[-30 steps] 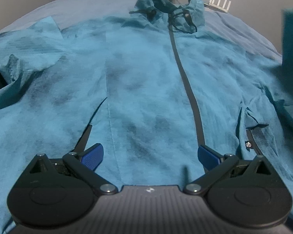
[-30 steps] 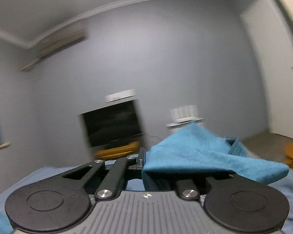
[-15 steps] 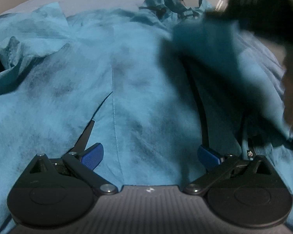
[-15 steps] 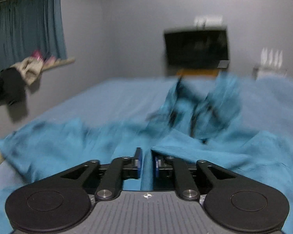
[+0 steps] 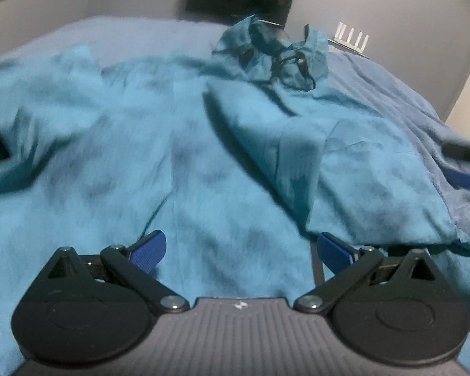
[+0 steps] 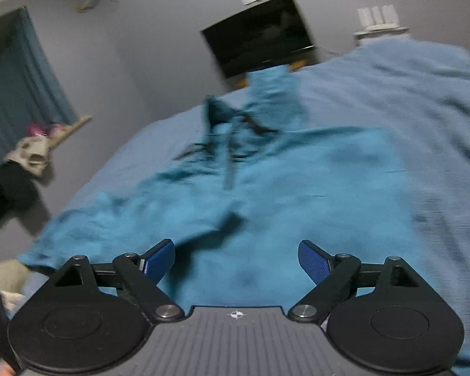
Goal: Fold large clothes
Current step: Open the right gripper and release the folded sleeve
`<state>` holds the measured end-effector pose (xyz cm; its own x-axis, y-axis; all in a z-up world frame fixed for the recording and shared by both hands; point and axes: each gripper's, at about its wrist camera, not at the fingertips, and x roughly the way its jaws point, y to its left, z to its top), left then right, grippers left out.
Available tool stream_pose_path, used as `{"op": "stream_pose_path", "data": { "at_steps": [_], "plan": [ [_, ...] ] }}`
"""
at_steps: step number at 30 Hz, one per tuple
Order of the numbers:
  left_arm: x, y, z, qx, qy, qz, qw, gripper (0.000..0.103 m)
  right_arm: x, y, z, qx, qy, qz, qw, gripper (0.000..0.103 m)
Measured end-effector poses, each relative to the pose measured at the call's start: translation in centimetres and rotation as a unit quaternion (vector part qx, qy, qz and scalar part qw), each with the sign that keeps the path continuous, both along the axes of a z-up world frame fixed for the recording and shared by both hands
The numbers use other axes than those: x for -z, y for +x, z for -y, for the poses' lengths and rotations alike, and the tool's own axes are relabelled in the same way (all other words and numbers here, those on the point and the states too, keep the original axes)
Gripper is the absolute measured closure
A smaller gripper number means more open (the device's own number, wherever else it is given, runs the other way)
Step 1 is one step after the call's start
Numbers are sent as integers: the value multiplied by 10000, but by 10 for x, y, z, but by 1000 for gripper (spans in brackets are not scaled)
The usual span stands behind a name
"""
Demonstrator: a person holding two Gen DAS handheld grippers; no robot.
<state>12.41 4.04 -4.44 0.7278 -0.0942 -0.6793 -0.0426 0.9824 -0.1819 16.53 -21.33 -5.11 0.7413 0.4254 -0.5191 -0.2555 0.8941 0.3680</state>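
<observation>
A large teal hooded jacket (image 5: 178, 156) lies spread on the bed, with its hood (image 5: 272, 50) at the far end. Its right sleeve (image 5: 344, 169) lies folded across the front. My left gripper (image 5: 239, 250) is open and empty, low over the jacket's lower front. My right gripper (image 6: 236, 260) is open and empty above the same jacket (image 6: 297, 194). A part of the right gripper (image 5: 463, 163) shows at the right edge of the left wrist view.
The bed has a blue cover (image 5: 391, 94) that shows around the jacket. A dark TV (image 6: 260, 40) and a white router (image 5: 351, 36) stand by the far wall. Clothes (image 6: 22, 159) hang at the left wall near a curtain (image 6: 18, 72).
My right gripper carried the sleeve across the jacket, opened and let it go. The sleeve now lies folded over the front. My left gripper stayed open.
</observation>
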Motion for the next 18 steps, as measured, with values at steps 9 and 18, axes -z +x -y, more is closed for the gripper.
{"op": "stream_pose_path", "data": {
  "at_steps": [9, 18],
  "plan": [
    [-26, 89, 106, 1094, 2137, 503, 9695, 0, 36, 1, 57, 954, -690, 612, 9912, 13],
    [-9, 128, 86, 617, 2517, 82, 9658, 79, 47, 1, 68, 551, -233, 593, 9964, 13]
  ]
}}
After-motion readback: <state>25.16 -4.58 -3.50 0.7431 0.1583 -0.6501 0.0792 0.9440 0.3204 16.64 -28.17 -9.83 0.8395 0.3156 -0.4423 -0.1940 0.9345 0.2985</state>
